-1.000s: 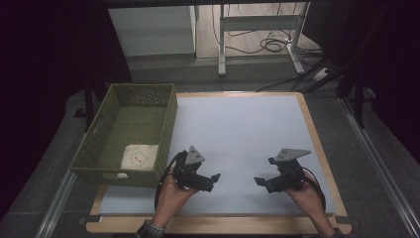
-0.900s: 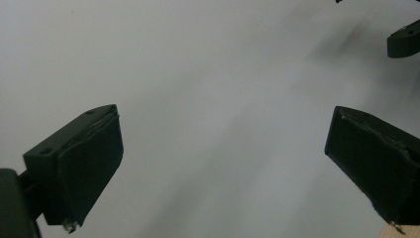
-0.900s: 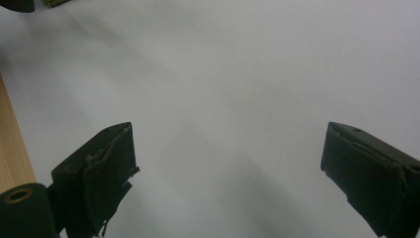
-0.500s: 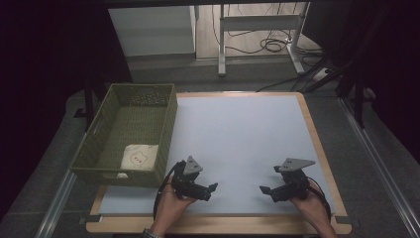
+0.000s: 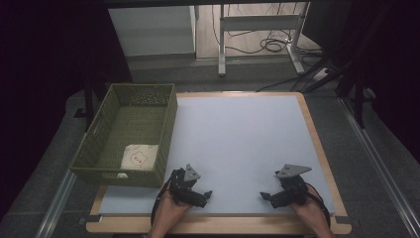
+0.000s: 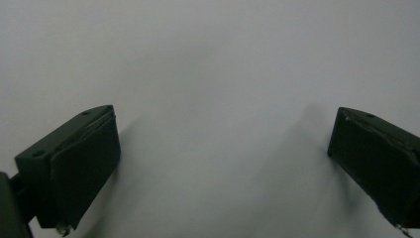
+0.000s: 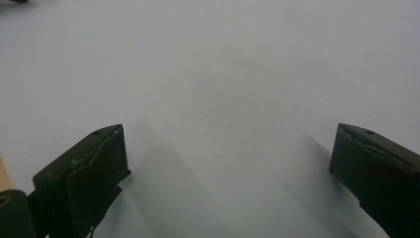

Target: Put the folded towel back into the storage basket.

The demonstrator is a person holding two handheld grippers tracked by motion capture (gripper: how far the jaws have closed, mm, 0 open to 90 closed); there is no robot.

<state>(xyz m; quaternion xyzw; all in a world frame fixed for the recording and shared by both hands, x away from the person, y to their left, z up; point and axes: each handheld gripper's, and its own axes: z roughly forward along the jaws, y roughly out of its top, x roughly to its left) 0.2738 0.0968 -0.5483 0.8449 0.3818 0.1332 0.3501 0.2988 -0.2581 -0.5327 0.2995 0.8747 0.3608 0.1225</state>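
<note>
Cloth (image 5: 139,157), folded, pale with small printed face, lies flat at near end of green basket (image 5: 171,129), left of white mat (image 5: 237,144) on table (image 5: 317,144). Looks light, soft, limp; likely sags when lifted, so pinch folded edge, not middle. Left tongs (image 5: 204,197) and right tongs (image 5: 266,195) rest low on mat's near edge, jaws apart, empty. Basket's near wall stands between left tongs and cloth; reach over rim. Rest of mat bare.
</note>
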